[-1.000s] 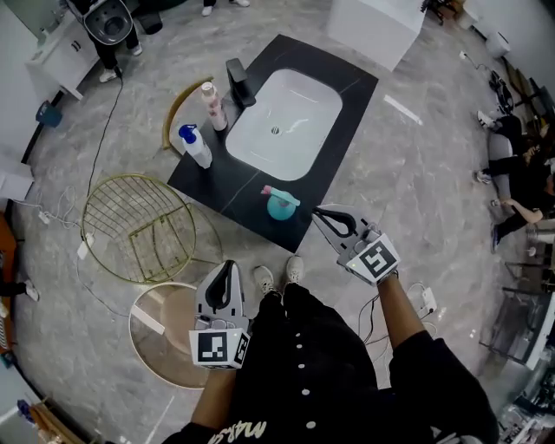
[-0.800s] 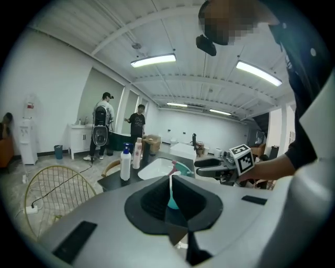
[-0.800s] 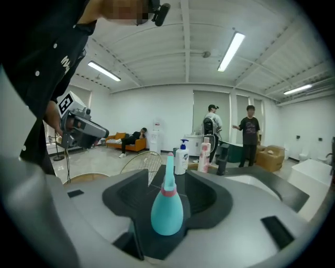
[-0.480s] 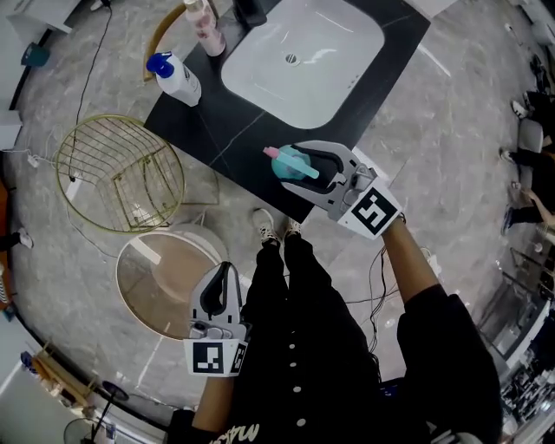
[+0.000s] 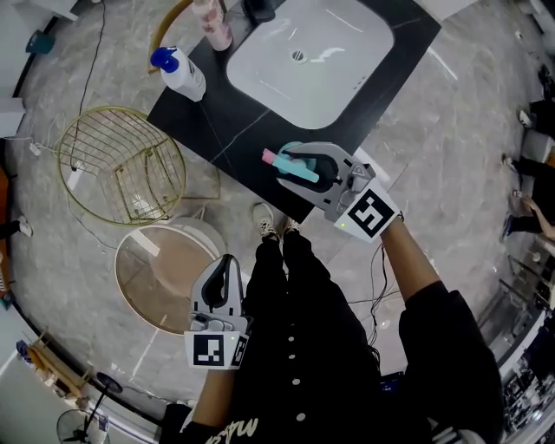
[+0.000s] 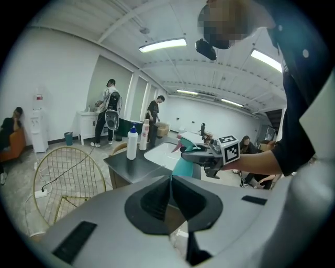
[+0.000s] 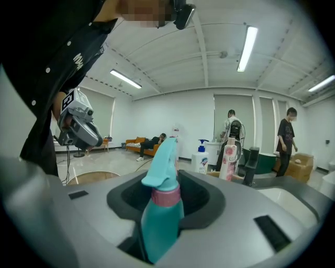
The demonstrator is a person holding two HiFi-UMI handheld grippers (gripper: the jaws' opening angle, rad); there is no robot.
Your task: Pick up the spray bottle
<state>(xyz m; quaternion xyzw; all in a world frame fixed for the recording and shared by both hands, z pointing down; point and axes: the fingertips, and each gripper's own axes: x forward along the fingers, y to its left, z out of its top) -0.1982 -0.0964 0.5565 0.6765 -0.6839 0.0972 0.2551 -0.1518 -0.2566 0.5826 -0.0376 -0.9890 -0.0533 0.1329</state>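
Observation:
The teal spray bottle with a pink collar stands at the near edge of the black counter. My right gripper reaches level around its neck; the jaws have just been closing and now press on the bottle from both sides. In the right gripper view the spray bottle fills the gap between the jaws of the right gripper. My left gripper hangs low beside my leg, shut and empty. From the left gripper view the bottle and the right gripper show ahead.
A white sink is set in the counter. A white pump bottle and a pink bottle stand at its far left. A gold wire stand and a round table sit on the floor at left. People stand farther back.
My right gripper has swung in from beside the counter onto the spray bottle and its jaws now sit around the neck. The left gripper has dropped lower at my side.

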